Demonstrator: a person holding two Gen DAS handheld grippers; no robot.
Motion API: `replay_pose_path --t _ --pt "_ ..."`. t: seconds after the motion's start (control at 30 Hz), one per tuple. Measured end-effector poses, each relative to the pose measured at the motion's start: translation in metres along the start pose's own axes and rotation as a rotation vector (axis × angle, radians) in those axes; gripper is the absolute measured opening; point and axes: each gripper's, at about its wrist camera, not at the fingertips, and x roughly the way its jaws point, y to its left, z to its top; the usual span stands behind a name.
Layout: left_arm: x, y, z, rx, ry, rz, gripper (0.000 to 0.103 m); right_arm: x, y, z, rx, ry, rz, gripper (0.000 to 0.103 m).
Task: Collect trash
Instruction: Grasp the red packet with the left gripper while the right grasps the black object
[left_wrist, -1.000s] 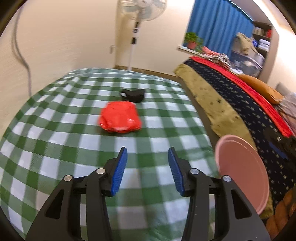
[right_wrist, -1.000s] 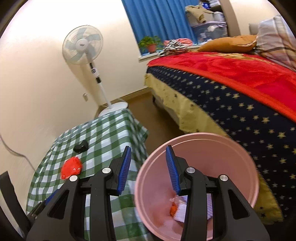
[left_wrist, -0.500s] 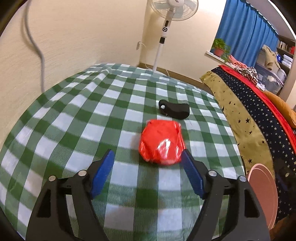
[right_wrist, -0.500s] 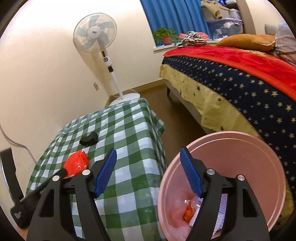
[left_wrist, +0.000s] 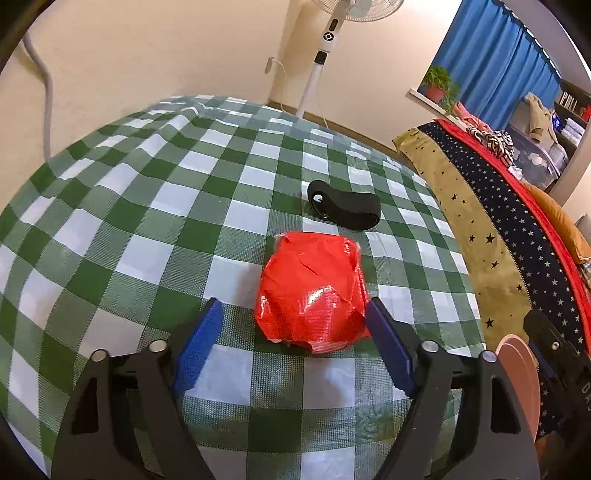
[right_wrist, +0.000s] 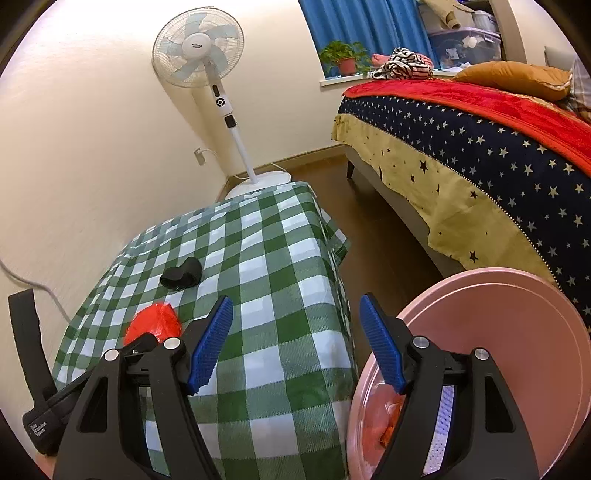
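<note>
Left claw (left_wrist: 293, 325) advanced, spread wide around red wrapper (left_wrist: 312, 288); right claw (right_wrist: 295, 334) spread, empty.

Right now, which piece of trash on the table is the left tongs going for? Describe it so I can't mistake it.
Find the table with the green-and-white checked cloth beside the standing fan. Near its front edge, between the open left tongs, lies a crumpled red plastic wrapper. Its only neighbour, just beyond it, is a small black curved object; the wrapper is the bright, shiny, wrinkled one.
</note>
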Motion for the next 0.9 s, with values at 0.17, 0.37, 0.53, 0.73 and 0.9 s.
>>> replay_pose_path --t 0.17,0.37,0.53,0.73,0.9 --pt "0.0 0.004 -0.001 -0.025 -0.004 -0.015 0.049 0.016 0.007 0.005 -0.001 0.022 0.017 0.071" --pt "-0.01 0.022 0.003 -0.059 -0.035 0.095 0.047 0.044 0.034 0.022 -0.047 0.041 0.075 0.071" --pt "-0.015 0.03 0.006 -0.044 -0.05 0.166 0.047 0.071 0.062 0.034 -0.107 0.054 0.101 0.071" --pt "-0.016 0.031 0.008 -0.013 -0.052 0.17 0.047 0.101 0.091 0.036 -0.159 0.097 0.134 0.071" --pt "-0.015 0.039 0.011 -0.021 -0.043 0.154 0.047 0.123 0.109 0.037 -0.216 0.134 0.132 0.07"
